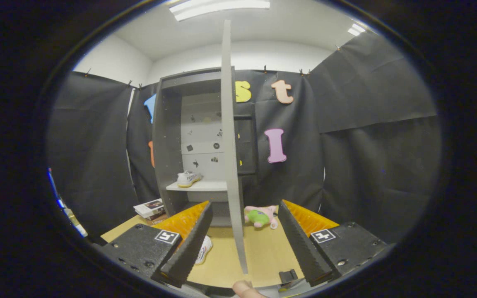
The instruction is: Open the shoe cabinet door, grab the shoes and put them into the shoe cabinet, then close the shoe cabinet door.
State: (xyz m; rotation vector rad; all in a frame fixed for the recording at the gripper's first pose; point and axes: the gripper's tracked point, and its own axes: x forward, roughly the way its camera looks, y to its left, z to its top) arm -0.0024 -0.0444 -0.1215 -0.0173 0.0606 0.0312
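The grey shoe cabinet (pixel 168 136) stands open beyond my fingers, at the back of the wooden table (pixel 263 252). Its door (pixel 230 145) swings out edge-on toward me, and its lower edge hangs between my two fingers. My gripper (pixel 244 244) is open, the fingers spread wide on either side of the door without touching it. One white shoe (pixel 188 178) sits on the cabinet's shelf (pixel 205 186). A second white shoe (pixel 203 249) lies on the table, partly hidden behind my left finger (pixel 189 244).
A pink and green plush toy (pixel 261 216) lies on the table right of the door, by the cabinet's base. A stack of books (pixel 150 209) rests left of the cabinet. A fingertip (pixel 244 289) shows at the table's near edge. Black cloth walls the booth.
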